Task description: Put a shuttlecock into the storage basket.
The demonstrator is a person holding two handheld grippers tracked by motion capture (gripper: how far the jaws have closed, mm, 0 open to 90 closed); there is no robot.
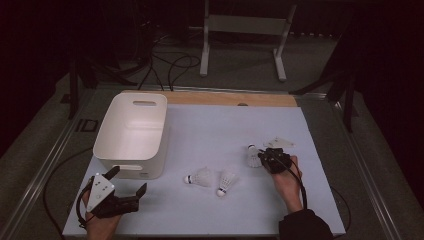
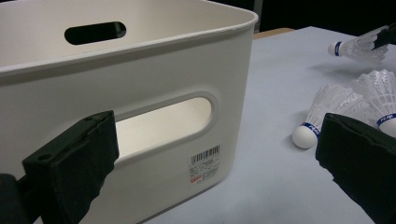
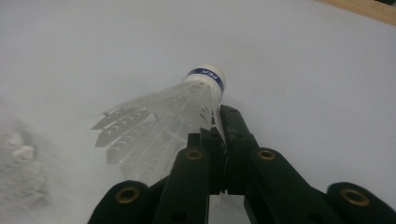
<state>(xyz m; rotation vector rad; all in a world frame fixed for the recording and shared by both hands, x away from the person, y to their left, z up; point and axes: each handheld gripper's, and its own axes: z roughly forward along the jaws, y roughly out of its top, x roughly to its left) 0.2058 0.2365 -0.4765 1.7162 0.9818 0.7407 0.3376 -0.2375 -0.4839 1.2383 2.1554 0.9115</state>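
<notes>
My right gripper [image 1: 264, 157] is shut on the feather skirt of a white shuttlecock [image 1: 253, 156] at the right of the pale blue mat; in the right gripper view the jaws [image 3: 220, 128] pinch the feathers, with the shuttlecock's [image 3: 163, 121] blue-banded cork pointing away, just above the mat. Two more shuttlecocks [image 1: 199, 177] [image 1: 226, 183] lie at the mat's middle. My left gripper [image 1: 128, 181] stands open at the front left, beside the near wall of a white bin [image 1: 131, 132]. The left gripper view has the bin's handle slot [image 2: 163, 121] ahead between the wide jaws, and the loose shuttlecocks [image 2: 327, 112] [image 2: 380, 91] to the right.
The mat [image 1: 220, 125] covers a wooden table whose bare edge [image 1: 230, 98] runs along the back. A white frame stand [image 1: 245, 30] and cables lie on the floor beyond. Bare mat stretches behind the shuttlecocks and right of the bin.
</notes>
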